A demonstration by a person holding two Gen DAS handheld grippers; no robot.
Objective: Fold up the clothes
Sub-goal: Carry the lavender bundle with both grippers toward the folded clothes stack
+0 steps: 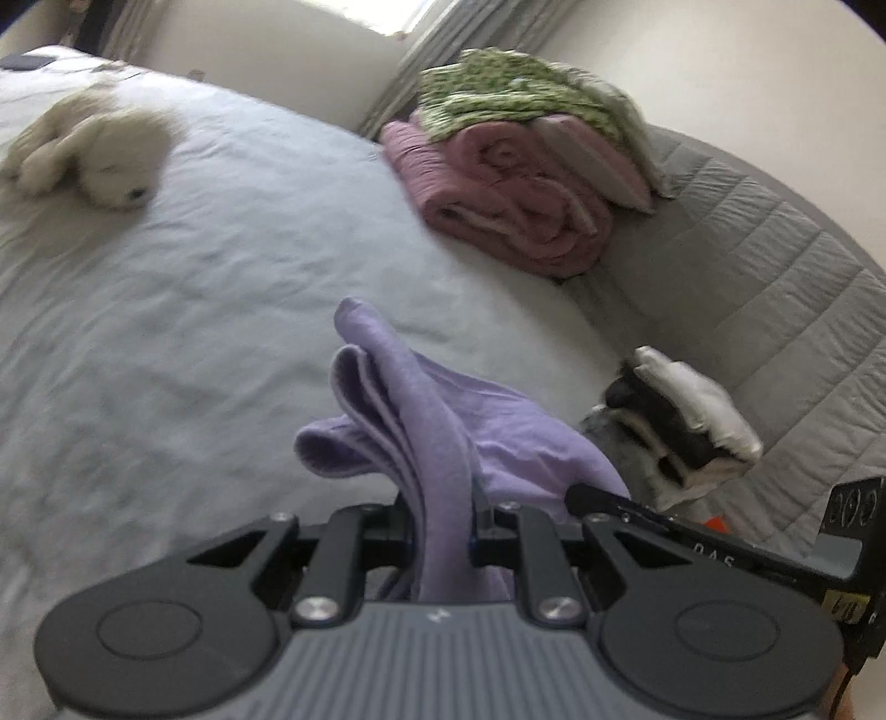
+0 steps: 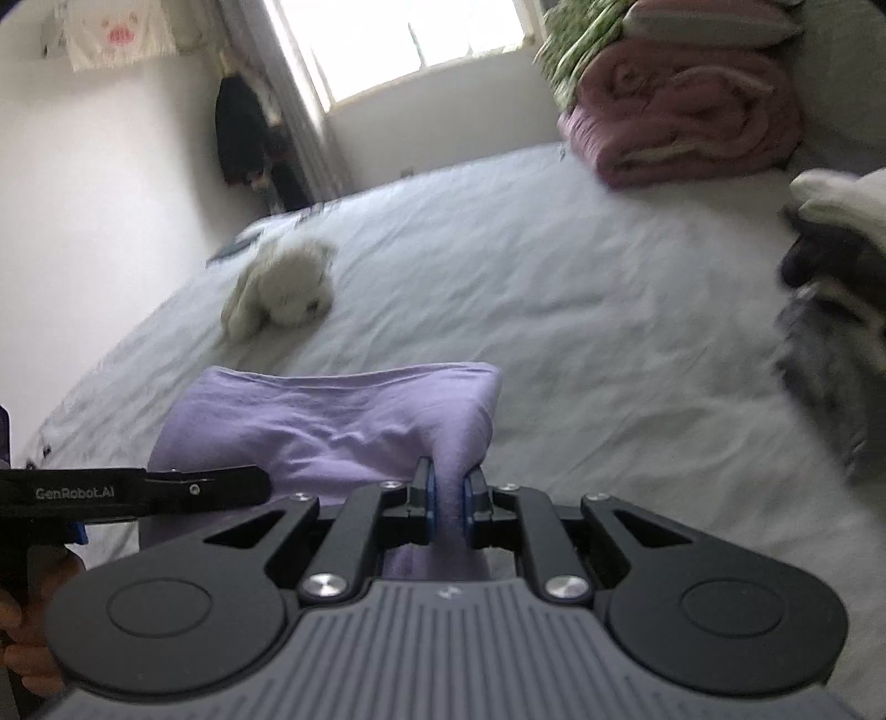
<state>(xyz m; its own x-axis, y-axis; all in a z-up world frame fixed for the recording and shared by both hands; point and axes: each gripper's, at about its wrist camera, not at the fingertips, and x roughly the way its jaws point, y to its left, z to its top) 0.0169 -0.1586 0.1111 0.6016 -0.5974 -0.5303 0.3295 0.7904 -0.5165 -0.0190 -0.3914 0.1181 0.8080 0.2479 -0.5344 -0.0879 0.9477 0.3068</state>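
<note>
Now, view by view.

Left wrist view
- Left gripper (image 1: 443, 531): closed on a bunched fold of the lilac garment (image 1: 443, 437); the cloth runs up between the two jaws and stands in layered edges above them.
- Lilac garment: held up over the near part of the bed (image 1: 194, 310), spreading toward the right gripper (image 1: 587, 493), whose dark finger reaches in from the right and touches the cloth.
- Plush toy (image 1: 105, 155): lies on the bed toward its far left corner, well apart from the garment.
- Pink blanket (image 1: 509, 199): folded at the far right edge of the bed, with a green patterned cloth (image 1: 498, 88) on top.
- Dark and white clothes (image 1: 681, 426): a loose heap by the right edge of the bed, against the grey quilted headboard (image 1: 775, 288).

Right wrist view
- Right gripper (image 2: 449, 507): clamped on the right end of the lilac garment (image 2: 332, 421), blue pads (image 2: 432, 507) pinching a ridge of cloth.
- Lilac garment: stretches leftward as a folded band to the left gripper (image 2: 243, 482), seen side-on at the left; its jaw state cannot be told from here.
- Plush toy (image 2: 282, 288): on the bed (image 2: 554, 332) beyond the garment, toward the far left.
- Pink blanket (image 2: 692, 122): at the far right corner, near the window (image 2: 410, 44).
</note>
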